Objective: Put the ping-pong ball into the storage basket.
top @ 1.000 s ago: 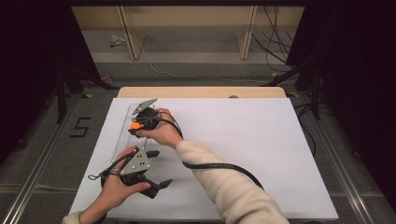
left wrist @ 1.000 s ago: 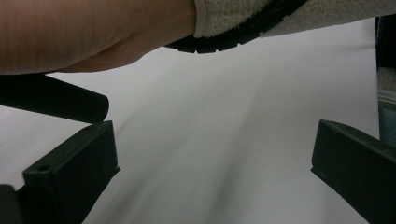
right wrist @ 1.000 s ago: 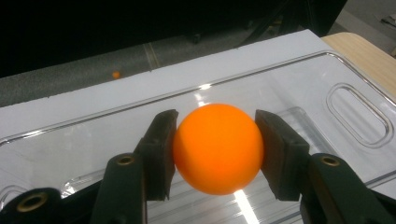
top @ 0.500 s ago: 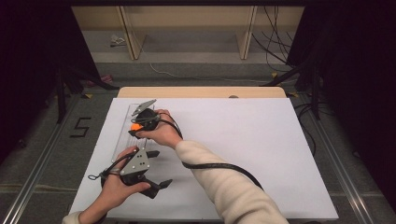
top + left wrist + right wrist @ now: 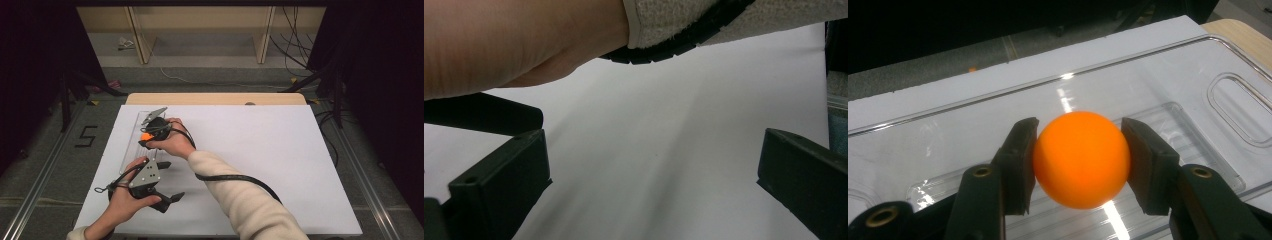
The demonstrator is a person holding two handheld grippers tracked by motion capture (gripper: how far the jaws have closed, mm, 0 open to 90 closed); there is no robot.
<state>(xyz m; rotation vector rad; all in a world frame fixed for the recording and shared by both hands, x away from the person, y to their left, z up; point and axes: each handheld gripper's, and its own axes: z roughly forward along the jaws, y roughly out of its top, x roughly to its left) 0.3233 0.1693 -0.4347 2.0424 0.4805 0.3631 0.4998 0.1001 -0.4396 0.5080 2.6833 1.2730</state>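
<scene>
A white sheet (image 5: 280, 165) covers most of the table (image 5: 215, 98), whose pale wooden edge shows along the far side. Taking that sheet as the landmark, a clear plastic tray (image 5: 134, 135) lies flat on its far left part, long side running away from the person; in the right gripper view the tray (image 5: 1198, 75) shows a raised rim and a moulded oval recess near one end.

The person's right arm, in a cream sleeve (image 5: 240, 200), reaches diagonally across the near half of the sheet to the tray. The right hand (image 5: 172, 145) holds the right gripper (image 5: 150, 135) over the tray. A black cable (image 5: 235, 178) trails from it back along the sleeve over the sheet.

The left hand (image 5: 125, 200) holds the left gripper (image 5: 167, 182) low over the sheet's near left corner, nearer the person than the tray. In the left gripper view its two black jaws stand wide apart with only bare white sheet between them, gripping nothing; the right wrist and sleeve cross above them.

An orange ball (image 5: 1082, 159) sits clamped between the right gripper's two jaws, each pad pressed against one side of it, above the tray's clear floor. In the high view the ball (image 5: 146, 136) shows as an orange spot over the tray.
</scene>
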